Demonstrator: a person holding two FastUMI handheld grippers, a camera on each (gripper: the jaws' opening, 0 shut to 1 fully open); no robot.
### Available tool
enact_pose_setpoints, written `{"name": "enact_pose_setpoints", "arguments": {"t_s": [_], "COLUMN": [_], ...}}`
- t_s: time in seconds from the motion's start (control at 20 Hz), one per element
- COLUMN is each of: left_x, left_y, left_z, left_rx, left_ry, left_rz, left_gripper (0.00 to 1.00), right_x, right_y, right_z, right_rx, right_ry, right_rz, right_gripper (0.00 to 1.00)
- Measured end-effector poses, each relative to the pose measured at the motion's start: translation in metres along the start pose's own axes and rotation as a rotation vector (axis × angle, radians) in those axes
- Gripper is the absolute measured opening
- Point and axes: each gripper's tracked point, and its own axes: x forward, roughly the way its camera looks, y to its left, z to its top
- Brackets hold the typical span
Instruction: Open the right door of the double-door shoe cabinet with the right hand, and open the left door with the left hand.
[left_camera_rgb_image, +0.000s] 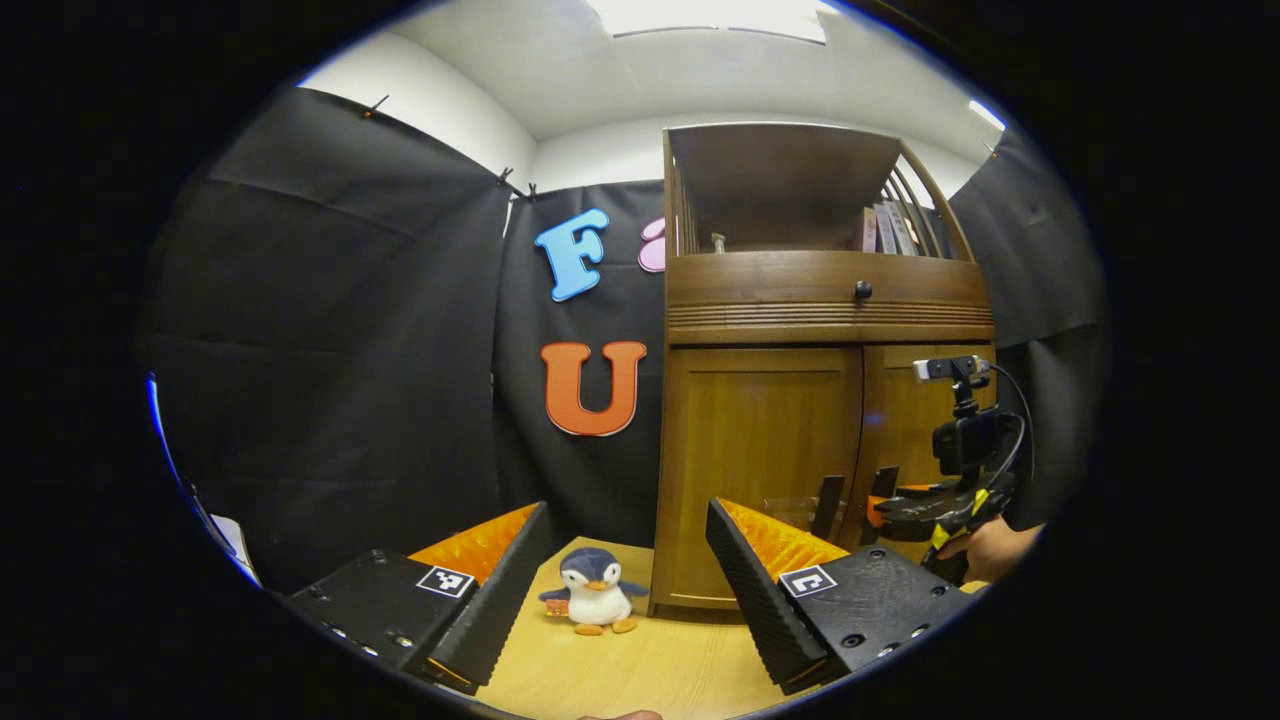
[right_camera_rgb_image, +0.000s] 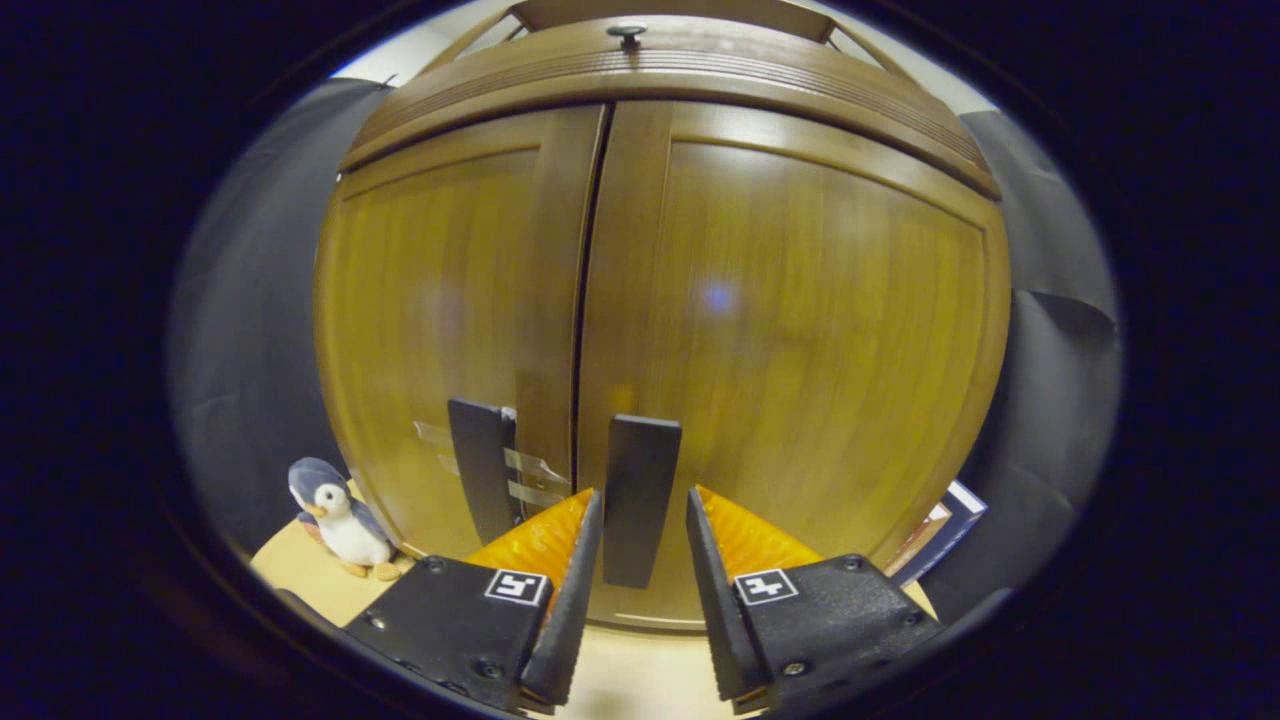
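My right tongs (right_camera_rgb_image: 637, 545) are spread, fingers either side of the right door handle (right_camera_rgb_image: 641, 497), which sits in the gap between them; I can't tell if either finger touches it, so no pinch yet. Right door (right_camera_rgb_image: 800, 330) is closed, seam tight against the left door (right_camera_rgb_image: 440, 310). Left door handle (right_camera_rgb_image: 478, 462) stands just across the seam, next to some clear tape strips (right_camera_rgb_image: 525, 478) on the wood. Nothing between my right tongs and the handle.

My left tongs (left_camera_rgb_image: 625, 570) are spread wide, empty, held well back over the counter (left_camera_rgb_image: 640, 660). Just past them a plush penguin (left_camera_rgb_image: 594, 592) sits on the counter at the shoe cabinet's (left_camera_rgb_image: 800, 300) left front corner, near the left door's lower edge, on the line from the left tongs to that door. From the left gripper view I see the right tongs at the doors, with the hand (left_camera_rgb_image: 990, 548) holding them at the cabinet's right side.

Farther up: drawer with a dark knob (left_camera_rgb_image: 862, 290), then an open shelf with books (left_camera_rgb_image: 890, 228) leaning at its right end. Something flat like a book (right_camera_rgb_image: 940, 530) lies by the cabinet's right front corner.
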Motion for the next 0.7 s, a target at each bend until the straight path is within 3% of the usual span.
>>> {"name": "enact_pose_setpoints", "arguments": {"t_s": [0.2, 0.7], "left_x": [0.000, -0.011], "left_y": [-0.008, -0.009], "left_z": [-0.002, 0.002], "left_rx": [0.025, -0.009], "left_ry": [0.007, 0.019], "left_rz": [-0.025, -0.013], "left_gripper": [0.95, 0.95], "right_x": [0.007, 0.021], "right_y": [0.003, 0.002], "right_z": [0.004, 0.008], "right_rx": [0.006, 0.082], "right_ry": [-0.015, -0.035], "right_rz": [-0.016, -0.050], "right_gripper": [0.41, 0.37]}}
